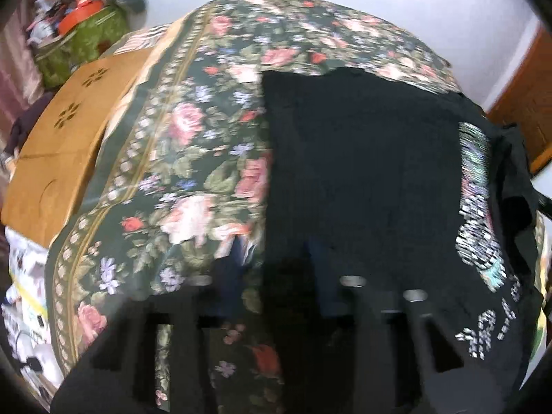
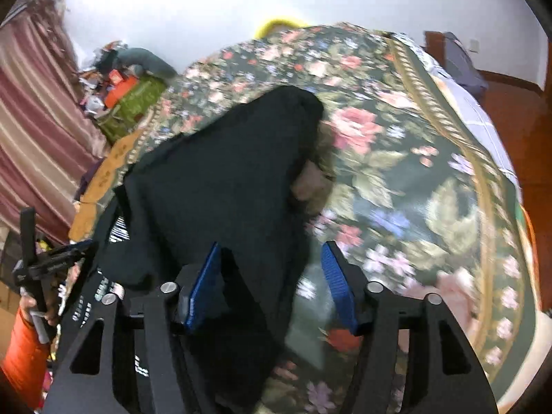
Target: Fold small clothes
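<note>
Currently, a black garment (image 2: pixel 220 186) lies spread on a floral bedspread (image 2: pixel 414 179), its printed lettering (image 1: pixel 479 207) at one side. At far left in the right wrist view, a hand (image 2: pixel 38 310) with an orange sleeve (image 2: pixel 20 355) carries the left gripper (image 2: pixel 55 262), close over the garment's printed edge. From the left wrist view that gripper (image 1: pixel 276 276) is a dark blur against the black cloth; whether its jaws are apart or pinching, I cannot tell. A tan cardboard box (image 1: pixel 65 158) rests at the bed's left edge, with a cluttered green box (image 1: pixel 86 38) beyond it. Further right, the right gripper (image 2: pixel 272 289) hangs low over the garment's near edge. Its blue pads (image 2: pixel 336 286) stand spread, black fabric lying between them nearer the left pad, neither pad visibly pressing. A dark wooden floor (image 2: pixel 510 110) shows past the bed's right side
</note>
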Available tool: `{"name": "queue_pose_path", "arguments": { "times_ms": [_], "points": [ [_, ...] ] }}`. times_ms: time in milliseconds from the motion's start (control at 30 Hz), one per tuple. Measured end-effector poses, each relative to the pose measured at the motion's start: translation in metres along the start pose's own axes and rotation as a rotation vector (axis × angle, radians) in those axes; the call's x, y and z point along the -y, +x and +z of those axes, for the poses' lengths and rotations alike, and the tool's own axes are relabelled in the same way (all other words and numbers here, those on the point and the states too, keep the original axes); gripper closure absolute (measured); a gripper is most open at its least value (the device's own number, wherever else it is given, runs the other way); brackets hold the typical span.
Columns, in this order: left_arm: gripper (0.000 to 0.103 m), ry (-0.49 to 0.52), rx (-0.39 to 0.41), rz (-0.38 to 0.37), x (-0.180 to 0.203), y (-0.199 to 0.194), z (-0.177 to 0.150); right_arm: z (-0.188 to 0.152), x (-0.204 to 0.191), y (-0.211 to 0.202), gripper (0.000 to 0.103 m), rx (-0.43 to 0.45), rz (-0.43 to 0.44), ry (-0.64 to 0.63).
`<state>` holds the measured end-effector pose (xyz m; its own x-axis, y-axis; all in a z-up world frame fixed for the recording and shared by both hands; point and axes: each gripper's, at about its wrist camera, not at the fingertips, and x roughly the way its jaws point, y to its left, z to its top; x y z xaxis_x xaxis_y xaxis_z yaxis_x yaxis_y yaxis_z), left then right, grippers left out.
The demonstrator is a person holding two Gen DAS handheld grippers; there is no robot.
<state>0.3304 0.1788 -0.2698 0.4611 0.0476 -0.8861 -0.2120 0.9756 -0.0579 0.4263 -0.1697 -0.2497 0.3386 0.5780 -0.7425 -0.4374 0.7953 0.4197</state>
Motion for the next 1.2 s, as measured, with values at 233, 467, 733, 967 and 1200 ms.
{"name": "queue_pose_path", "arguments": {
  "times_ms": [233,467,733,967,1200],
  "points": [
    [0.096,0.054,0.014,0.03,0.012,-0.005,0.001,0.008,-0.017,0.002,0.096,0.021,-0.085,-0.118],
    [0.097,0.072,0.02,0.129,0.005,-0.001,0.008,0.029,-0.004,-0.007,0.097,0.082,-0.235,-0.135],
    [0.096,0.137,0.015,0.174,0.016,0.006,0.006,0.023,0.003,0.0,0.083,0.0,-0.259,-0.102],
    [0.069,0.055,0.008,0.112,0.005,-0.026,-0.002,0.003,-0.008,-0.046,0.054,-0.028,-0.177,-0.102],
    [0.046,0.085,-0.03,0.094,0.013,-0.049,-0.046,-0.045,-0.011,-0.078,0.04,-0.077,-0.158,-0.111]
  ]
}}
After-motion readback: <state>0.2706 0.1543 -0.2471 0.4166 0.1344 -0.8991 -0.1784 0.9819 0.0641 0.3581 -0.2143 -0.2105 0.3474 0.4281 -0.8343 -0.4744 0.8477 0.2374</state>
